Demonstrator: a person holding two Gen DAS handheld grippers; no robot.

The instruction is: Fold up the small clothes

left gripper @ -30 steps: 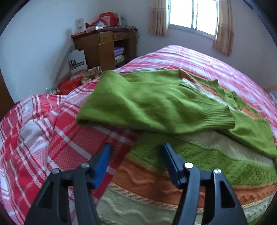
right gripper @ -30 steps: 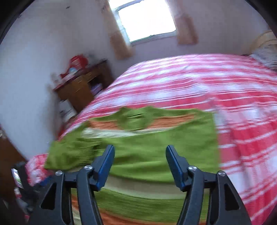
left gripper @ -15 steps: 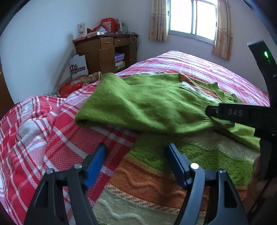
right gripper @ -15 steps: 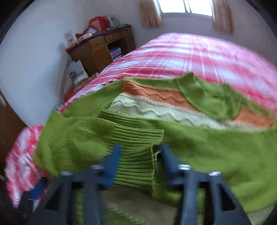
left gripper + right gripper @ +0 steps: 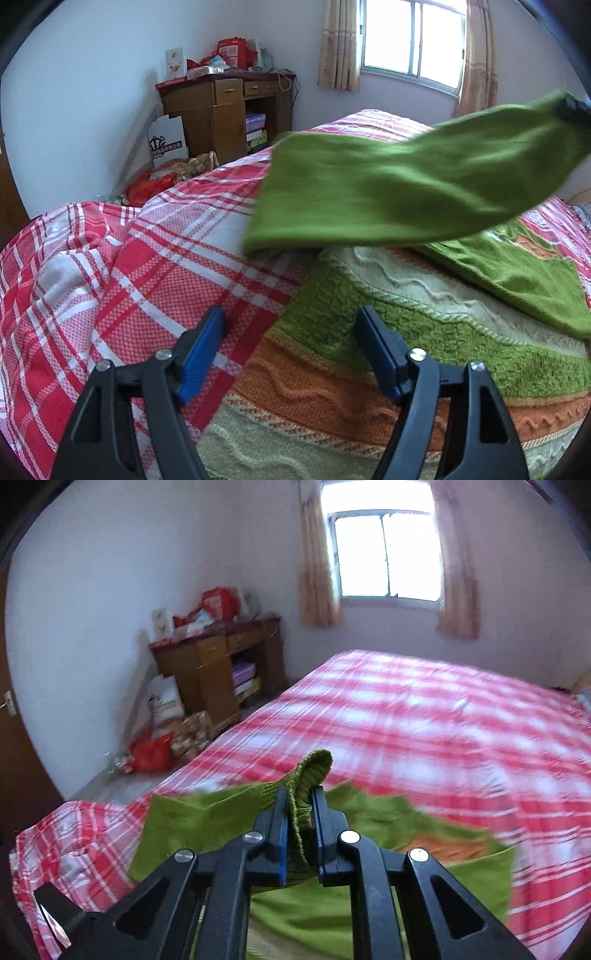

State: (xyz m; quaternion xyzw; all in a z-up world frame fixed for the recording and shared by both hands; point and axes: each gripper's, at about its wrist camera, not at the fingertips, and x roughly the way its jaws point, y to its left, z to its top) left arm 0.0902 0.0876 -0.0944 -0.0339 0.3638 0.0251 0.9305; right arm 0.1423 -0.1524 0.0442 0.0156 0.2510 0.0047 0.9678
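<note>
A green knitted sweater (image 5: 424,332) with orange and cream bands lies on the red plaid bed (image 5: 110,280). Its green sleeve (image 5: 388,192) is lifted off the body and stretches up to the right. My right gripper (image 5: 300,801) is shut on the ribbed cuff (image 5: 312,771) of that sleeve and holds it above the bed. My left gripper (image 5: 291,343) is open and empty, low over the sweater's left edge near its hem.
A wooden desk (image 5: 225,107) with clutter on top stands against the far wall, with bags and a red sack (image 5: 147,188) on the floor beside it. A curtained window (image 5: 384,554) is behind the bed. The bed's left edge drops off nearby.
My right gripper has closed on the sleeve cuff and lifted it up and to the right, off the sweater's body. My left gripper stays open, almost unmoved.
</note>
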